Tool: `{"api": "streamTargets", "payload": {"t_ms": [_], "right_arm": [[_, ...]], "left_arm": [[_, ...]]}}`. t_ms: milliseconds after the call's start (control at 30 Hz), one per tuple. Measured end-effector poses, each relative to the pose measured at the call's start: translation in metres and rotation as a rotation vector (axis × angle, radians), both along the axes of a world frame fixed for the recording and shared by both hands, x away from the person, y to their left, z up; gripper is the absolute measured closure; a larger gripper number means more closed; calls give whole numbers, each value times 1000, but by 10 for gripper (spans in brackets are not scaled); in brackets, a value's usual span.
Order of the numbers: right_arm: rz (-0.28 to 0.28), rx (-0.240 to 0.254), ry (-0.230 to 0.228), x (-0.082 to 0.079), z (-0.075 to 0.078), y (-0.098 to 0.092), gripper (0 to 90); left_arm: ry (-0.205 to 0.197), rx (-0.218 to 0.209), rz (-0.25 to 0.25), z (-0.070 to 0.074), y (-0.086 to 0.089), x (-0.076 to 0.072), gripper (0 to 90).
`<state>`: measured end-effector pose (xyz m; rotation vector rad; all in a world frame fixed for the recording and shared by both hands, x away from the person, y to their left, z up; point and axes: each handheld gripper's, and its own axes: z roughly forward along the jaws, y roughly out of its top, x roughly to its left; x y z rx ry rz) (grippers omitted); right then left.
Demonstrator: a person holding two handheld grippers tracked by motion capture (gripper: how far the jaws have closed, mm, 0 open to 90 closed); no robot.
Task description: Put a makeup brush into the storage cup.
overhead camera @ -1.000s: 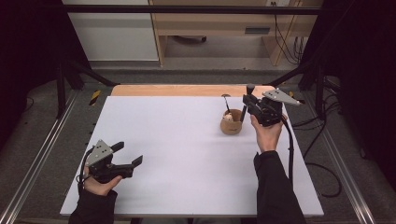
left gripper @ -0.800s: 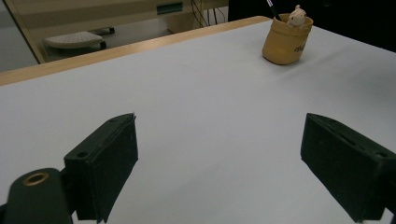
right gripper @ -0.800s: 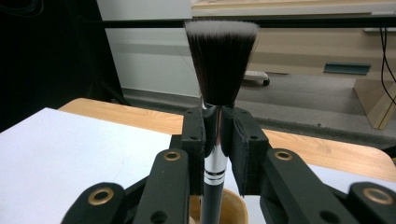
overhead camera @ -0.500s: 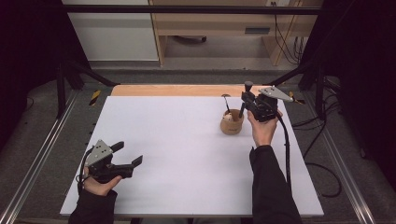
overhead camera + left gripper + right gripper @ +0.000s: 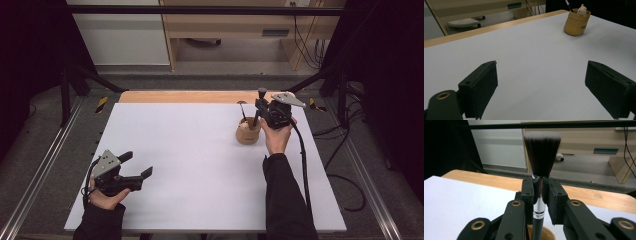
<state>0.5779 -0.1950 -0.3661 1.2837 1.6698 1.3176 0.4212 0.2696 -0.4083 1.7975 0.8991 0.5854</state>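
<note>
A makeup brush [image 5: 542, 152] with dark, white-tipped bristles stands upright, bristles up. My right gripper [image 5: 539, 188] is shut on its silver ferrule. Its black handle points down into the mouth of a tan cup [image 5: 549, 234] just below. From above, the right gripper [image 5: 258, 106] holds the brush [image 5: 261, 93] over the right rim of the cup [image 5: 248, 135], which stands on the white table top [image 5: 190, 150]. A thin brush [image 5: 241, 106] and a small pale figure [image 5: 582, 10] are in the cup [image 5: 576, 23]. My left gripper [image 5: 137, 165] rests open and empty at the front left, its view [image 5: 541, 66] facing the cup.
A wooden strip [image 5: 190, 96] runs along the table's far edge. Black frame bars and metal rails [image 5: 45, 165] flank the table. Behind it stands wooden furniture [image 5: 240, 25]. The right gripper's cable [image 5: 303, 165] trails down the right side.
My right hand has carried the brush a little left and down, closer over the cup. The left gripper has stayed where it was.
</note>
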Motion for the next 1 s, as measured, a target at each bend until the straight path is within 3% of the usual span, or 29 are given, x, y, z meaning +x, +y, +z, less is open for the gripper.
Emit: {"api": "streamTargets", "payload": {"t_ms": [567, 1000], "right_arm": [[-5, -4, 56, 5, -19, 4, 773], [-17, -35, 117, 8, -33, 8, 772]], "left_arm": [[0, 6, -2, 0, -1, 0, 103], [0, 4, -1, 0, 0, 0, 103]]}}
